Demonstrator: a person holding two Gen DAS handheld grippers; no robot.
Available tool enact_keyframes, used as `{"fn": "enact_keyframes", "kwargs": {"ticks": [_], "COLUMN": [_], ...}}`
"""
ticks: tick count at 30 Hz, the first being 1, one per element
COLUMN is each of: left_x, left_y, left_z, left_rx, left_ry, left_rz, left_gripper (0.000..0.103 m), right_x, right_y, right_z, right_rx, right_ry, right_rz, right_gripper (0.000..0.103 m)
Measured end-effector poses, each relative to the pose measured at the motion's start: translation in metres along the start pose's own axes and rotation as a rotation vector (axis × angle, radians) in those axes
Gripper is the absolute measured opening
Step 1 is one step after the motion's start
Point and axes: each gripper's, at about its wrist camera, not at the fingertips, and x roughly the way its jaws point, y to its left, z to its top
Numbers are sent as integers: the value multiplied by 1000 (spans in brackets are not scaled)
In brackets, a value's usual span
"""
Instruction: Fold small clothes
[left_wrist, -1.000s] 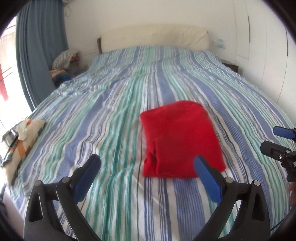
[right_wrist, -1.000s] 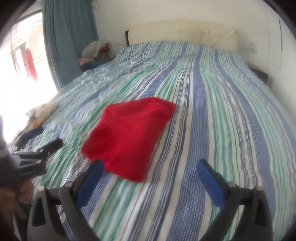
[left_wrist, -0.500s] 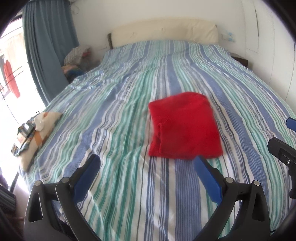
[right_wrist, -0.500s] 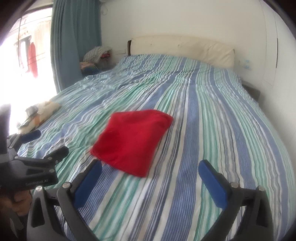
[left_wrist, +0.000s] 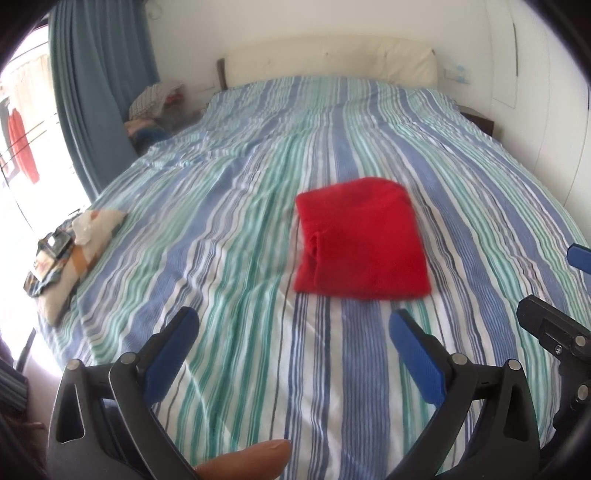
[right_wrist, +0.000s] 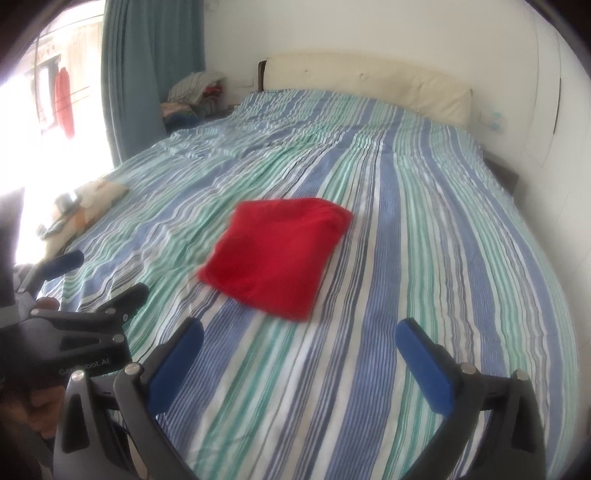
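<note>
Red garment (left_wrist: 360, 240), folded into a compact rectangle, lying flat on the striped bed cover (left_wrist: 240, 221) around the middle of the bed. Soft with blur in both views; only one seam or fold line readable, running down its left part in the left wrist view. What kind of clothing it is, impossible to tell.

Left tongs (left_wrist: 293, 332) spread wide, blue pads apart over bare cover, short of the garment's near edge and gripping nothing. Right tongs (right_wrist: 299, 339) likewise released, pads wide apart, empty, near the garment's closest corner but not touching. Fingertip (left_wrist: 255, 459) poking in at the bottom of the left wrist view, the rest of the hand cut off. Each tool partly seen at the frame edge of the other's camera, bodies cropped.

Patterned cushion (left_wrist: 79, 247) at the bed's left edge, with small dark and white items on top, too small to identify. Cream headboard (left_wrist: 328, 55) at the far end against a white wall. Pile of clothes (right_wrist: 195, 88) beside the bed's far left corner, contents indistinct. Blue curtain (left_wrist: 92, 92) at left; beyond it an overexposed window, with something red hanging (right_wrist: 64, 103), details washed out.
</note>
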Motion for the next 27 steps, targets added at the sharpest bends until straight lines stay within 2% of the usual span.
{"fn": "enact_keyframes", "kwargs": {"ticks": [7,14,21,25,27], "left_x": [-8,-16,-12,-11,-12], "left_y": [1,6,8,10,11], "left_z": [1,7,11,10,10], "left_rx": [-4,-13,-31,-53,-57], "left_ry": [7,-7,21,32,23], "left_rz": [-32,-12,-58,-138,-145], "left_gripper": [103,103,103,103,103], "right_x": [-7,-10,-13,-14,-14], "right_y": [7,7,11,8,6], "right_z": [2,1,0,-1,-1], "right_rx": [-5,16,8,14,19], "right_ry": [15,22,18,19,17], "right_rz": [-16,-34,-66,-71,-72], "right_gripper": [103,103,103,103,103]}}
